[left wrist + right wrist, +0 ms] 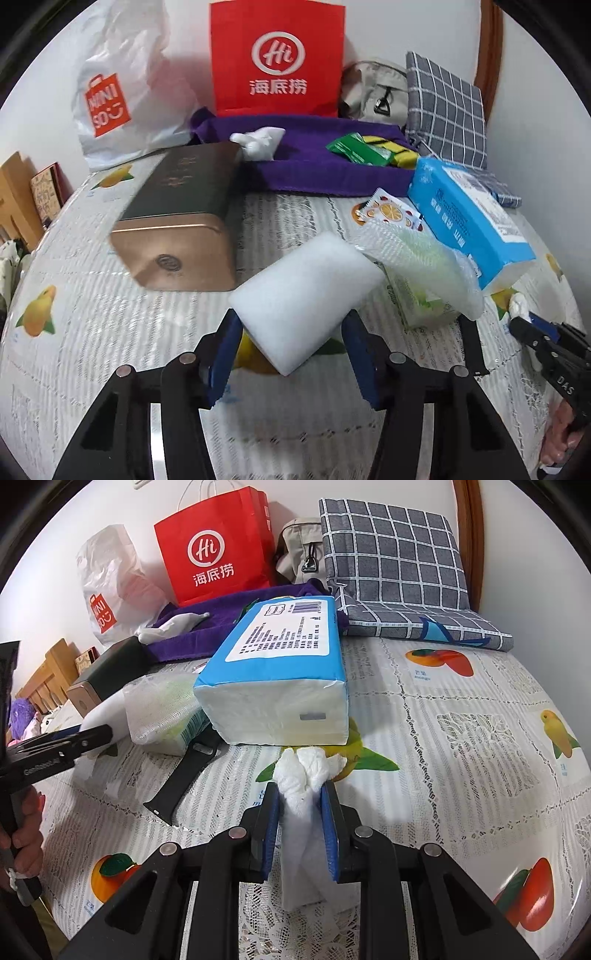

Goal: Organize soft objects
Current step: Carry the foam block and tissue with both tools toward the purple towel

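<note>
My left gripper (291, 332) is shut on a white foam sponge (303, 295) and holds it above the tablecloth. It also shows at the left of the right wrist view (92, 738). My right gripper (301, 797) is shut on a crumpled white tissue (304, 771), just in front of a blue tissue pack (280, 672). A purple towel (314, 170) lies at the back with a white crumpled cloth (258, 142) and green packets (354, 147) on it. A netted pale-green sponge (417, 266) lies right of the foam sponge.
A gold and dark tin box (181, 221) lies at the left. A red paper bag (277, 59), a white Miniso bag (110, 99), a beige pouch (373, 88) and a grey checked cushion (395, 561) stand at the back. A black strap (181, 779) lies on the fruit-print tablecloth (461, 738).
</note>
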Tool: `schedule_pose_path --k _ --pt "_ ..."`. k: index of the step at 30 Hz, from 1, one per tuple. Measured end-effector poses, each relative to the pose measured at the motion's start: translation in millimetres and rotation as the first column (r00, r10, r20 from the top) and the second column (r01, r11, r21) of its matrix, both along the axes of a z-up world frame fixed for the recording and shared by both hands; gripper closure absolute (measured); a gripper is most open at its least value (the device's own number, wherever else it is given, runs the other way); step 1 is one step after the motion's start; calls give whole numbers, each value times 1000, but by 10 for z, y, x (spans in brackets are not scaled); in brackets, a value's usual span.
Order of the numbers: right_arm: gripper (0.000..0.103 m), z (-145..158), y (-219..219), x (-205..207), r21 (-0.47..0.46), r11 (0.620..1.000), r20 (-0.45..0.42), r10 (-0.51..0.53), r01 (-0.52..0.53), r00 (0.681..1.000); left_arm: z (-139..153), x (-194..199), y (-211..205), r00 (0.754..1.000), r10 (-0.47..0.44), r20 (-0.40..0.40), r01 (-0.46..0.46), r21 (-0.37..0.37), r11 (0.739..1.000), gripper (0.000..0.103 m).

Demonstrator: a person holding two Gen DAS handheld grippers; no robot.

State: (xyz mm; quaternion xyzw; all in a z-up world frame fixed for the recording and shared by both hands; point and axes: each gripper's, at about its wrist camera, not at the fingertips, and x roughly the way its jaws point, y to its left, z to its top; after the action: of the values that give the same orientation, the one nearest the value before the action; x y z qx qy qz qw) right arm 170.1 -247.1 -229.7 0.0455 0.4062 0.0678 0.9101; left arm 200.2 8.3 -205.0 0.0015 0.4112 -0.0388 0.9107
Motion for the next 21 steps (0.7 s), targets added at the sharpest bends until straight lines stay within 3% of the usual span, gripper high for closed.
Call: schedule_pose_path --k 10,15,21 --pt "81 122 122 -121 -67 997 -5 49 -49 999 309 -274 264 999 36 34 -34 -61 998 49" --pt "81 396 160 -198 -11 997 21 72 -72 997 466 -340 340 998 44 46 -40 -80 996 49" --pt "81 758 290 -229 -26 995 65 95 -93 993 675 -386 420 996 54 77 -45 -123 991 49"
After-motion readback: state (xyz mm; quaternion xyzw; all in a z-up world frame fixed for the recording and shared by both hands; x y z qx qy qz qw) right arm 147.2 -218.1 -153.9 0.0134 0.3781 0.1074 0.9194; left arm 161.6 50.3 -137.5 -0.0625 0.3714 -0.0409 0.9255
